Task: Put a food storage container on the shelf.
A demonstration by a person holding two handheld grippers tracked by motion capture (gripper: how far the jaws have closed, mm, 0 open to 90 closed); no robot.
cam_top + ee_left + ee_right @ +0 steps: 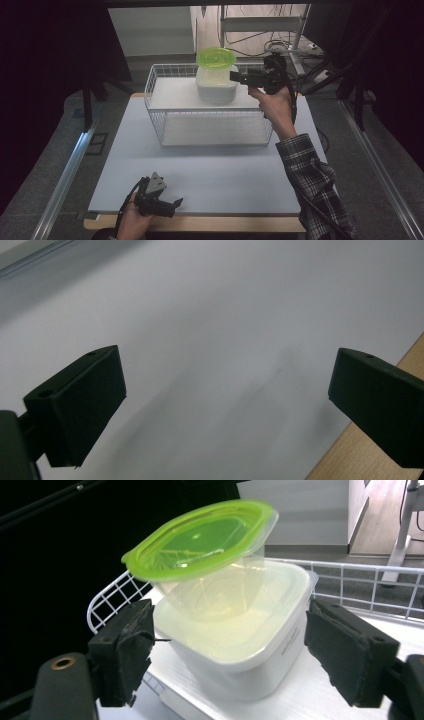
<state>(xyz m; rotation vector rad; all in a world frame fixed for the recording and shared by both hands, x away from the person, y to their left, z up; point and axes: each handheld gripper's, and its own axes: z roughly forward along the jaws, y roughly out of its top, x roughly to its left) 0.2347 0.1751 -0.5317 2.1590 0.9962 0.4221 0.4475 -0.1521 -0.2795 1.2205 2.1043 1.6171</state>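
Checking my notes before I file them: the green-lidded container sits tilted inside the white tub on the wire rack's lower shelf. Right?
Not quite. The white tub, with the green-lidded container tilted in it, stands on the wire rack's upper shelf, as the high view shows.

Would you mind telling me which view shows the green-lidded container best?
The right gripper view: the green-lidded container is close, tilted inside the white tub. The high view shows it small and far; the left gripper view faces the tabletop.

Clear green-lidded container [200,555] tilted inside white tub [250,645], apparently loose, on wire basket [155,85] shelf
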